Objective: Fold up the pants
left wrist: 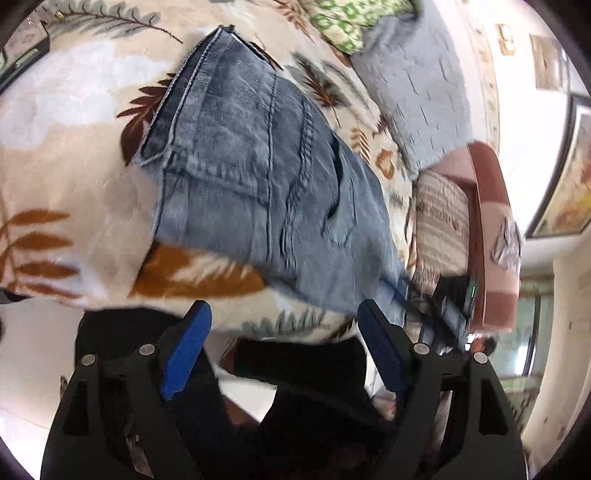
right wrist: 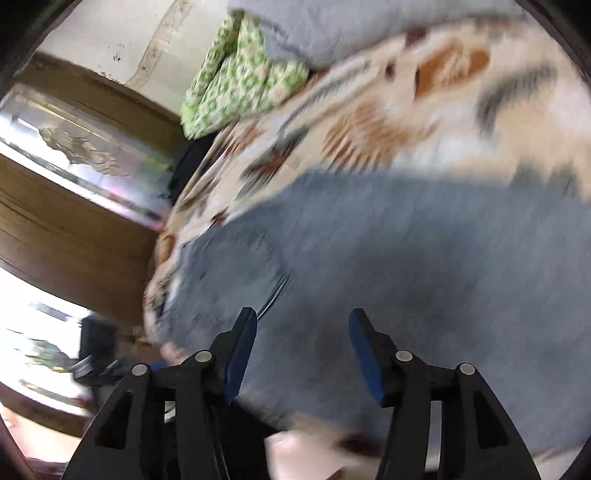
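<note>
Faded blue denim pants [left wrist: 258, 162] lie folded on a bed cover [left wrist: 66, 122] printed with brown and grey leaves. In the left wrist view my left gripper [left wrist: 284, 314] hangs open at the bed's near edge, short of the denim, with nothing between its blue pads [left wrist: 186, 350]. The right wrist view is blurred by motion. There the pants [right wrist: 406, 251] fill the middle, and my right gripper [right wrist: 303, 321] stands open just above the denim, its blue-lined fingers [right wrist: 240, 354] apart and not pinching any cloth.
A grey pillow [left wrist: 413, 85] and a green patterned cloth [left wrist: 343, 22] lie at the far side of the bed. A striped cushion [left wrist: 439, 225] and a reddish-brown bed end [left wrist: 495, 236] stand to the right. A wooden framed door [right wrist: 74, 206] is at the left.
</note>
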The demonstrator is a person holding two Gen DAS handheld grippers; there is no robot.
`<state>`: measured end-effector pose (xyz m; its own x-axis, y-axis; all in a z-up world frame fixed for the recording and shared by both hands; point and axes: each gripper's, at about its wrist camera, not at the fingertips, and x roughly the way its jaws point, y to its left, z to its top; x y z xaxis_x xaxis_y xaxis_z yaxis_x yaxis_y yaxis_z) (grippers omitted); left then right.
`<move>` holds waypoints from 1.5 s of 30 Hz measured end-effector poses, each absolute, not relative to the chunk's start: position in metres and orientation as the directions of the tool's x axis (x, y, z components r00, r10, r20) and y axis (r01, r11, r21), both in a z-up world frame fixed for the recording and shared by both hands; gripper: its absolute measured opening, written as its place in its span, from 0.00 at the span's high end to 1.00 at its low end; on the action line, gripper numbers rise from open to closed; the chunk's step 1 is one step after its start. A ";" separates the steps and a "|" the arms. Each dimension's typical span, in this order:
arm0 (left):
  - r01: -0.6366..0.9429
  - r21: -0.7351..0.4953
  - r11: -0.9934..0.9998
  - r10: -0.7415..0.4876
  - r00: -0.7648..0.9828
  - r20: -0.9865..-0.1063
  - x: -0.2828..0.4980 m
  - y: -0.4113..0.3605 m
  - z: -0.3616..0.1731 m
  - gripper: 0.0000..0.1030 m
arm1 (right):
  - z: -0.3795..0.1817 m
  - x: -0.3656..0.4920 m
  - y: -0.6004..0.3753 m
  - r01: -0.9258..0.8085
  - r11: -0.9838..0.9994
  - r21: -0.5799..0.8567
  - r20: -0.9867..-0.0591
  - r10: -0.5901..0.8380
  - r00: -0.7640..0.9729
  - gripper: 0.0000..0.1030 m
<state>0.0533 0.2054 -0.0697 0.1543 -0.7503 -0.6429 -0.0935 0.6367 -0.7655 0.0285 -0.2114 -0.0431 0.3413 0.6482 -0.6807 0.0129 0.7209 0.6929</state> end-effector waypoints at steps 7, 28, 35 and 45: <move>-0.147 -0.742 0.654 -0.725 0.157 -0.671 0.069 0.203 -0.088 0.21 | -0.090 -0.007 -0.167 0.127 0.591 0.797 -0.604 0.774 0.190 0.41; -0.163 -0.727 0.667 -0.696 0.213 -0.686 0.091 0.197 -0.069 0.61 | -0.109 0.004 -0.193 0.326 0.404 0.854 -0.509 0.779 0.366 0.52; -0.003 -0.694 0.720 -0.653 0.336 -0.679 0.111 0.193 -0.010 0.91 | -0.047 0.025 -0.203 0.134 0.487 0.863 -0.482 0.717 0.503 0.95; -0.185 -0.677 0.712 -0.642 0.219 -0.735 0.096 0.213 -0.099 0.87 | -0.124 0.009 -0.190 0.270 0.497 0.825 -0.564 0.757 0.329 0.92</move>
